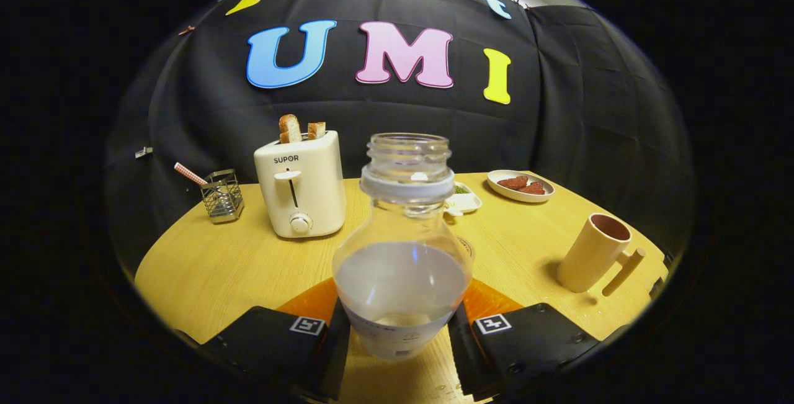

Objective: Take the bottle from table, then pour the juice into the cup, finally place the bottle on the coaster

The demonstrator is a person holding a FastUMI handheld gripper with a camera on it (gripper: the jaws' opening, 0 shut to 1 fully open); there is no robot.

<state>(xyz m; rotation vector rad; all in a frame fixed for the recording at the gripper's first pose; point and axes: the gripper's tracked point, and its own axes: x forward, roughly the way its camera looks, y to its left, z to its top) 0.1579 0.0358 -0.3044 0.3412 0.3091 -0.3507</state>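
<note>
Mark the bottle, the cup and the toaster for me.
bottle (402, 280), gripper view: on its clear body, between the gripper (400, 329) fingers.
cup (592, 255), gripper view: on its side wall, beside the handle.
toaster (304, 196), gripper view: on its front face, by the lever.

The booth is evenly and fairly brightly lit from above. The wooden surface (205, 267) glows warm, and the cup (592, 254) throws a short soft shadow toward the bottle (402, 249), whose clear glass carries small pale glints. Fisheye distortion bends the surface's far edge into a curve. Focus is sharp throughout; the gripper (400, 329) below sits in dimmer light.
</note>
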